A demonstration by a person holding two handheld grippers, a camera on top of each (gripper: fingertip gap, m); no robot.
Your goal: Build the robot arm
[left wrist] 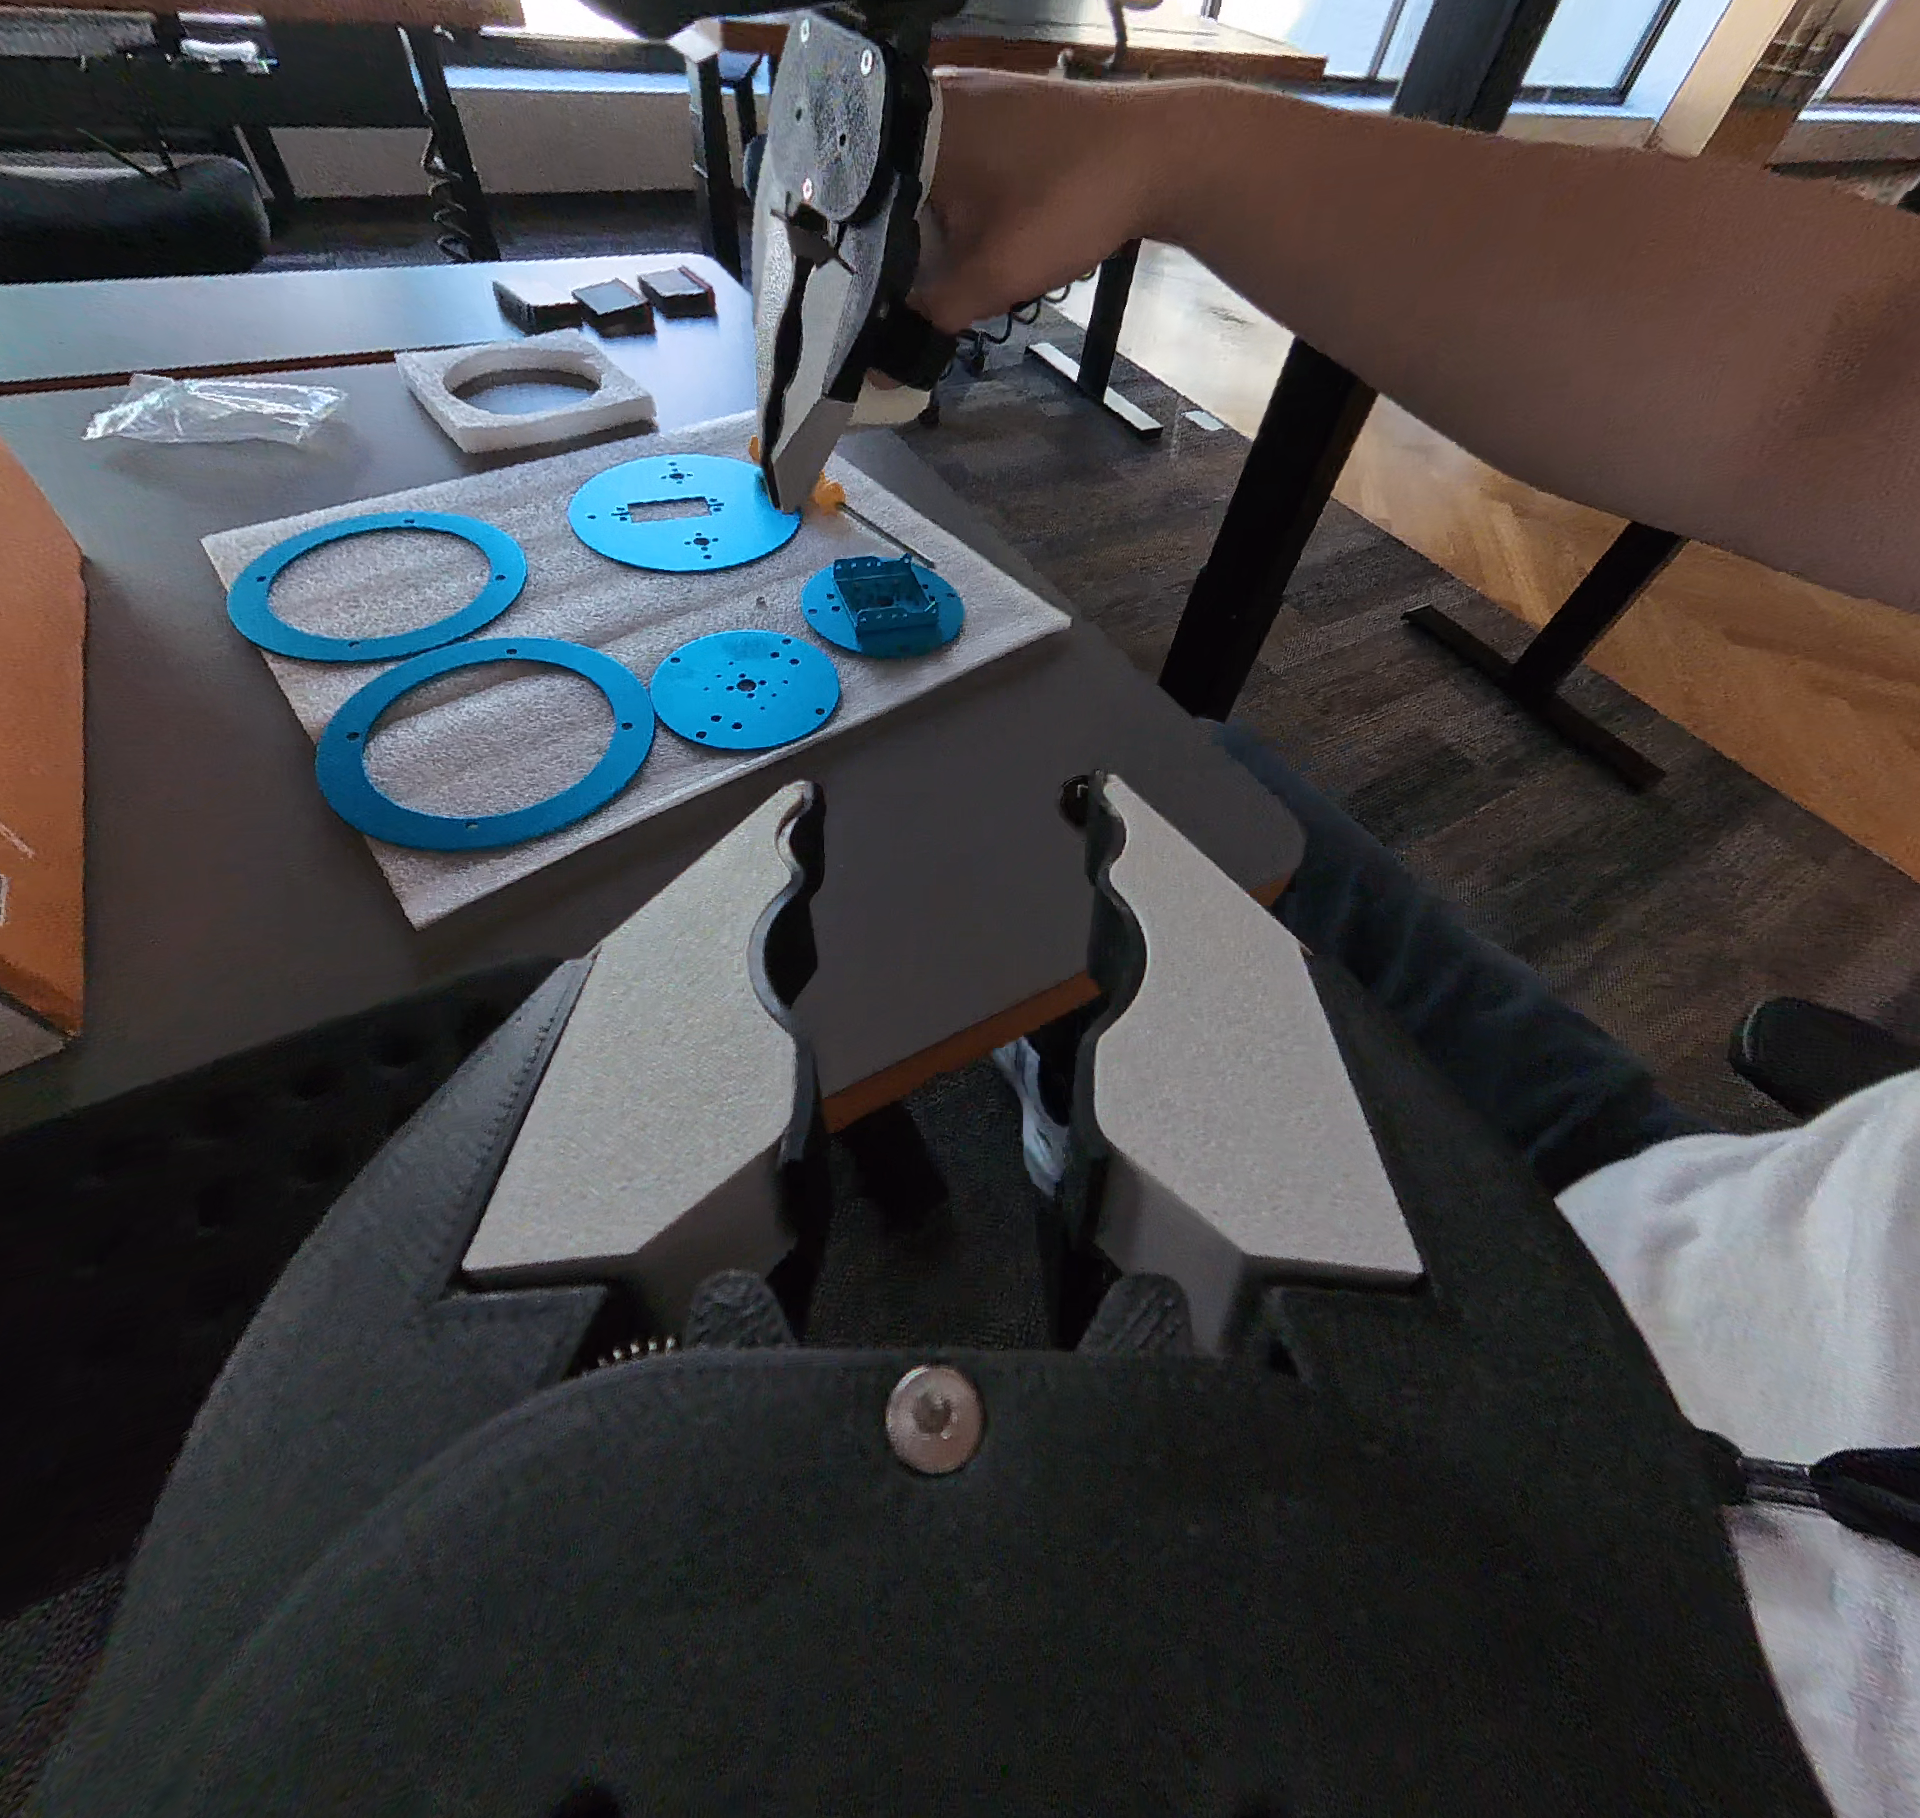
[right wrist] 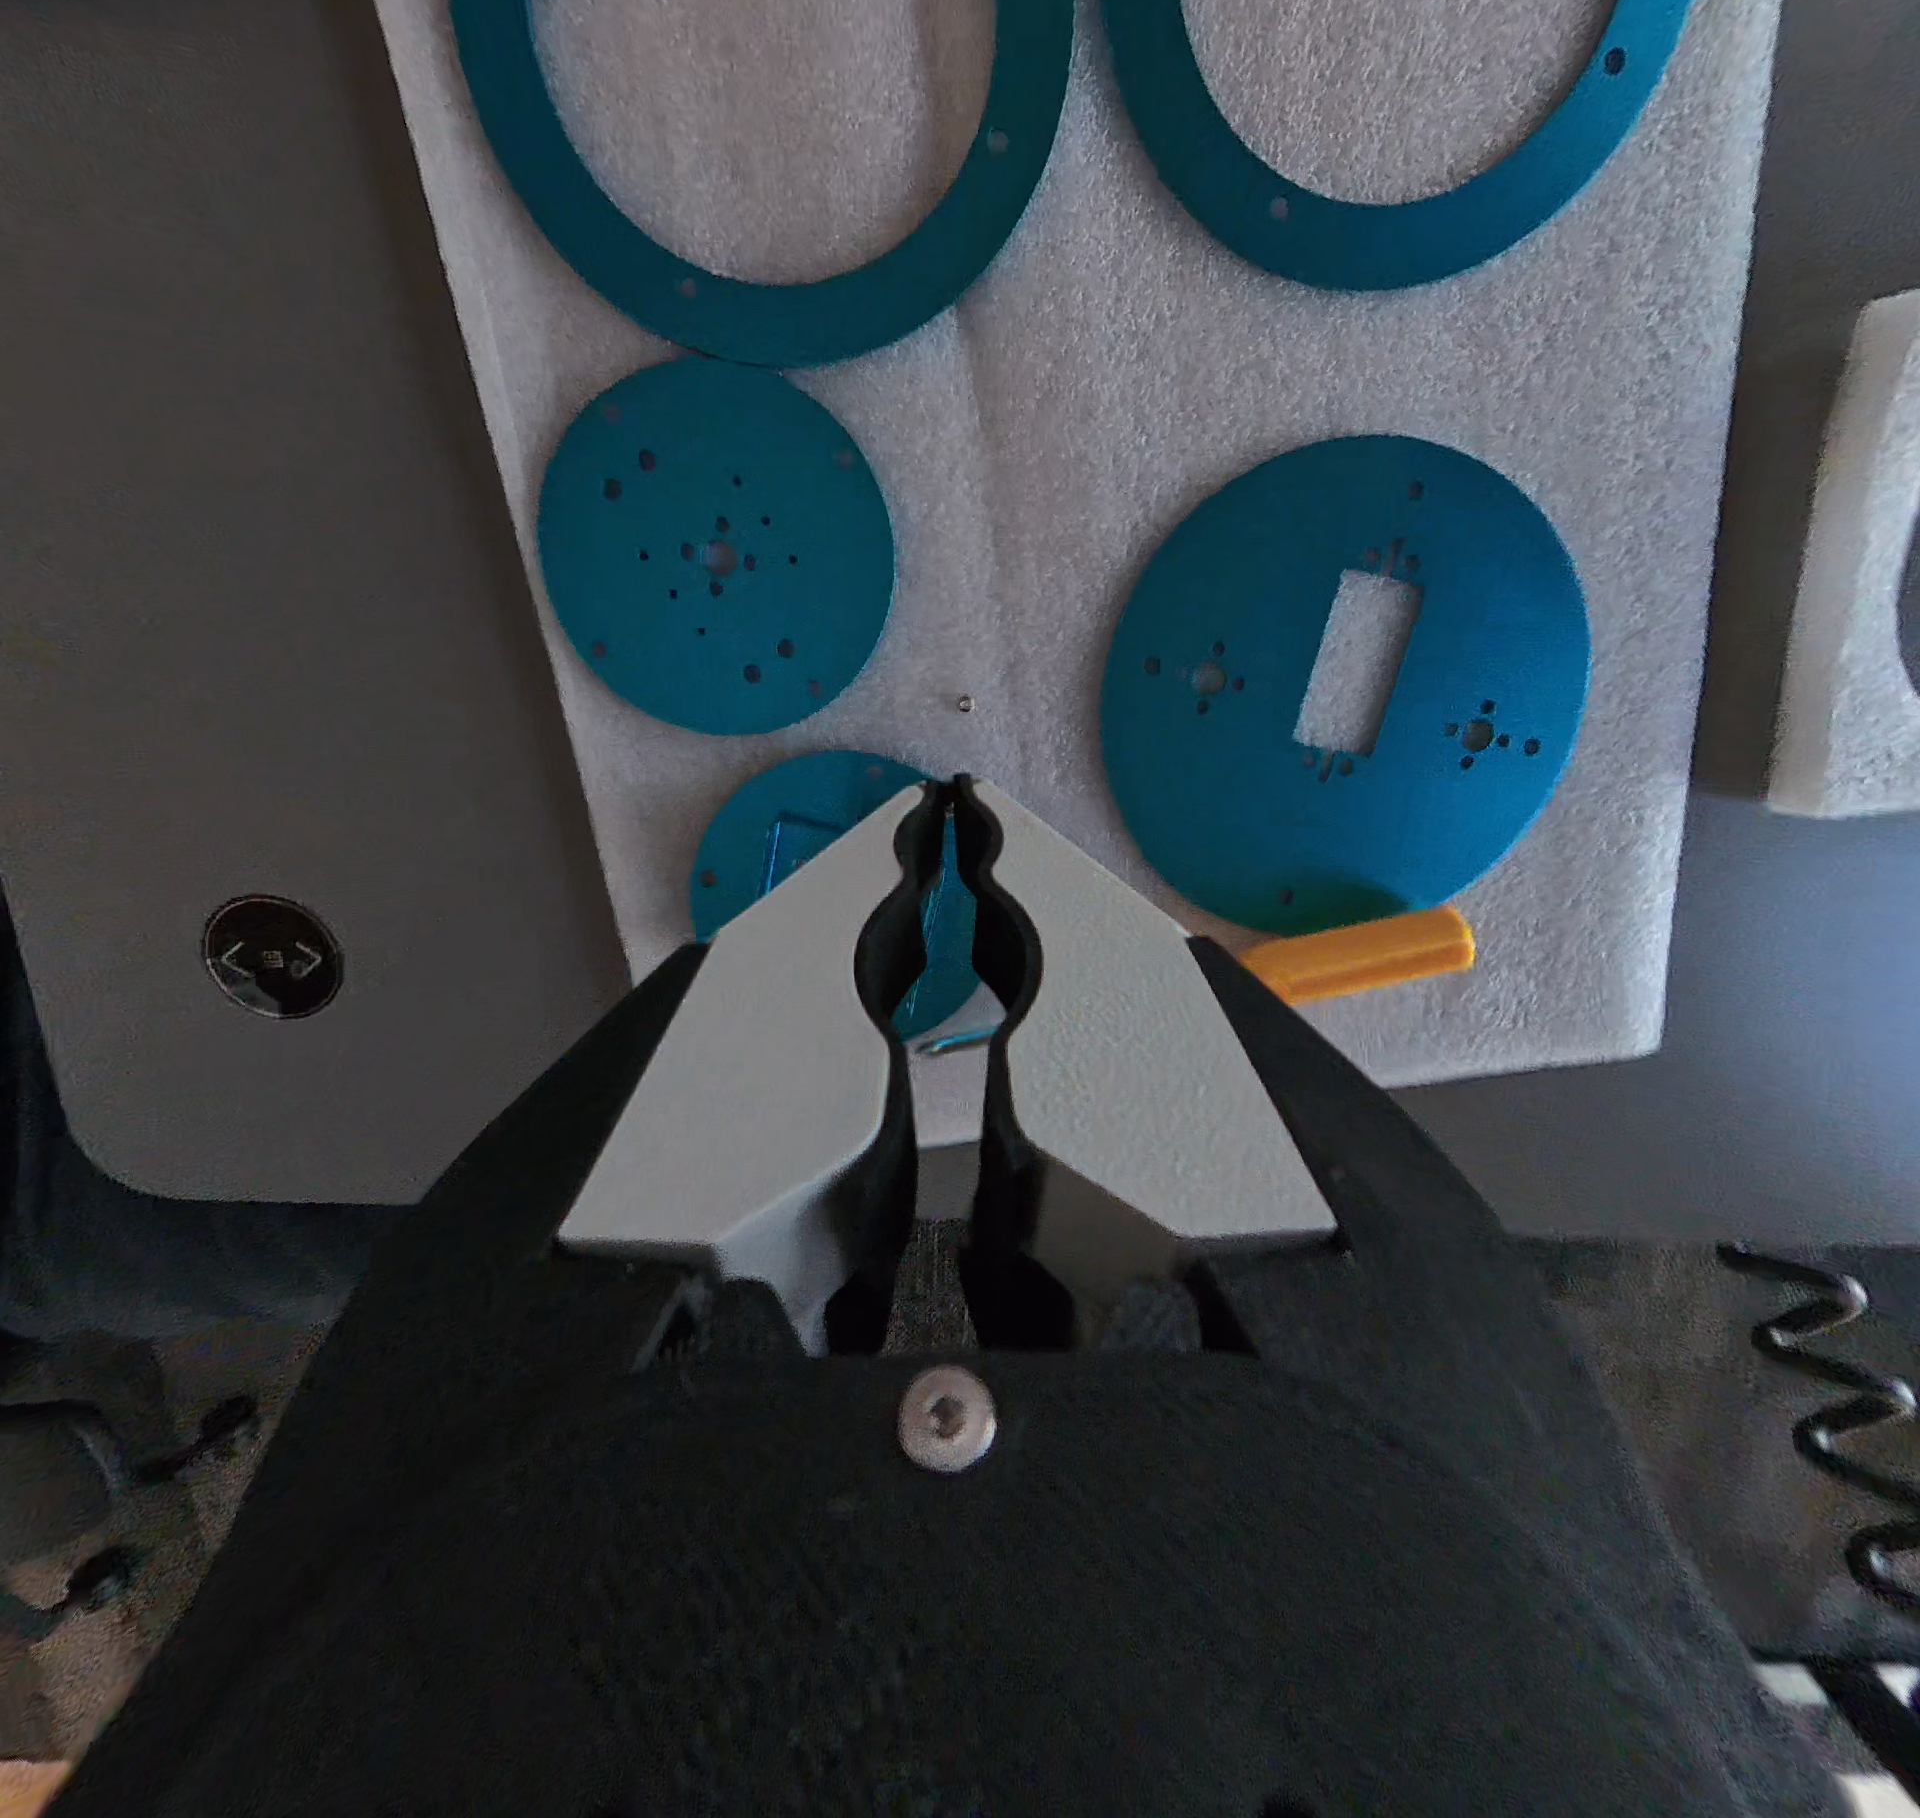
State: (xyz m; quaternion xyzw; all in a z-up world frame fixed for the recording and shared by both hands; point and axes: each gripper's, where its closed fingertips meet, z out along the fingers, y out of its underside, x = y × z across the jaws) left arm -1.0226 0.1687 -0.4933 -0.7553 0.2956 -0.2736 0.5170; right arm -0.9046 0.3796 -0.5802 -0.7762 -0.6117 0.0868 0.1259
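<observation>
Grey-and-black fingers of the left gripper (left wrist: 951, 812) stand wide apart and hold nothing, hovering over the near corner of the dark bench (left wrist: 208, 885), short of the white foam sheet (left wrist: 582, 625) that lies on it. On that sheet rest two blue rings (left wrist: 376, 586), a blue disc with a rectangular slot (left wrist: 684, 513), a smaller drilled disc (left wrist: 745, 690) and a small disc carrying a blue box-shaped bracket (left wrist: 883, 605). Beyond the sheet lie a square foam frame (left wrist: 525, 388), a crumpled clear bag (left wrist: 213, 407) and three dark blocks (left wrist: 608, 301). Carpet, black desk legs and bright windows fill the room behind. A bare forearm crosses from the right, and the right gripper (left wrist: 787, 495) points down at the slotted disc's far edge, beside an orange handle (left wrist: 826, 493).

From the right wrist view, the right gripper (right wrist: 951, 783) has its fingers drawn narrow, tips almost touching; whether they pinch anything I cannot tell. They hide much of the bracket disc (right wrist: 748, 854). A tiny screw-like speck (right wrist: 965, 701) lies on the foam sheet (right wrist: 1039, 397) just past the tips, and the orange handle (right wrist: 1361, 953) sits under the slotted disc's (right wrist: 1226, 729) near edge. A round black button (right wrist: 272, 956) is set in the bench left of the sheet.
</observation>
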